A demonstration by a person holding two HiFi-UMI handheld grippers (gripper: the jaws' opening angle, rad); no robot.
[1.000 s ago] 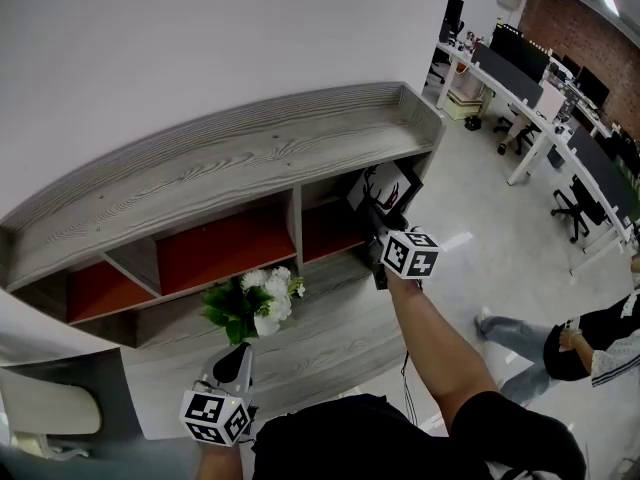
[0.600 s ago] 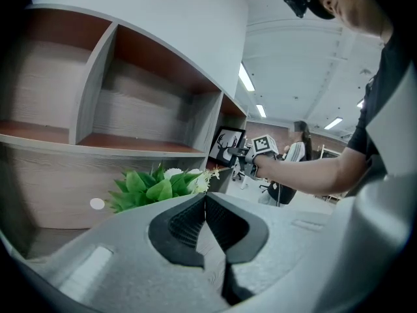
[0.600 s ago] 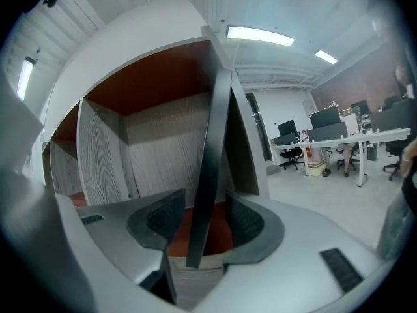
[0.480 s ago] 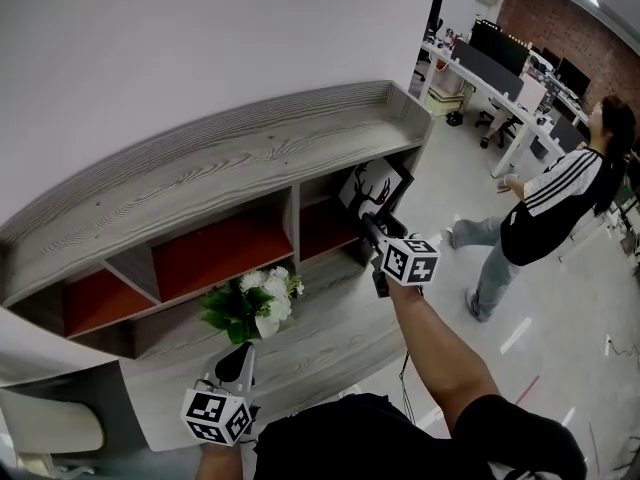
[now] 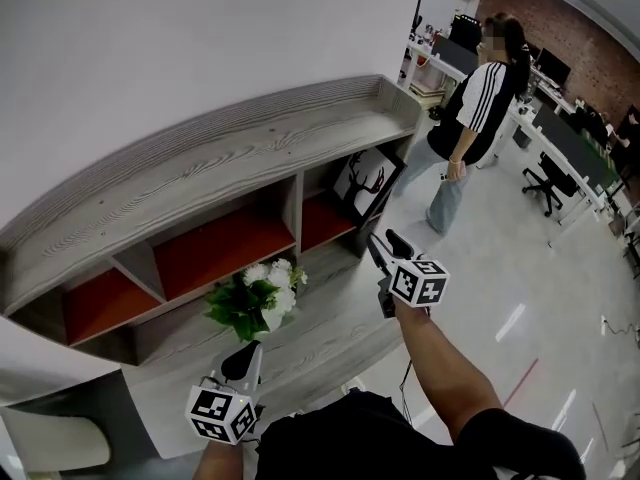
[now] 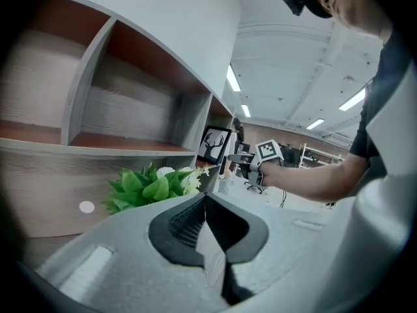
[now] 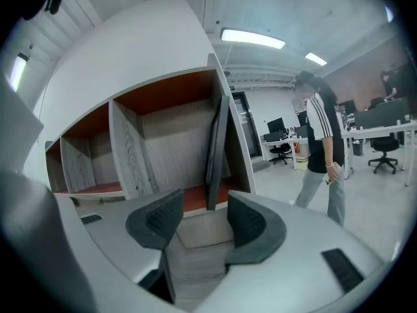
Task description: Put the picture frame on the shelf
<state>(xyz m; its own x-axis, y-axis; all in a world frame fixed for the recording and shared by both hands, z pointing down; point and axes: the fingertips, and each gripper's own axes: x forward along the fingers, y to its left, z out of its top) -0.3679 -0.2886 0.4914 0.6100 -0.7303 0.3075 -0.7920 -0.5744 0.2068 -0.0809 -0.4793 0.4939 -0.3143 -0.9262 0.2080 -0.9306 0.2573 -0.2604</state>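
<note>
Release done: picture frame [image 5: 362,185] stands alone in the shelf [image 5: 250,158].
Right gripper [image 5: 387,242] has drawn back to 5 o'clock of the frame, its jaws just opened wide with nothing between them, so the placing looks finished. The frame, a thin black rectangle around a white print of a stag's head, leans in the end compartment on an orange-red floor. The shelf is grey, streaked woodgrain. Left gripper [image 5: 241,362], at 7 o'clock near the leafy white flowers [image 5: 255,298], is closed and empty.

Person in black short sleeves [image 5: 488,420]
The left gripper [image 5: 243,360] and right gripper [image 5: 385,243] are grey, with black ribbed pads [image 7: 156,223] and black-and-white marker cubes [image 5: 418,281].
</note>
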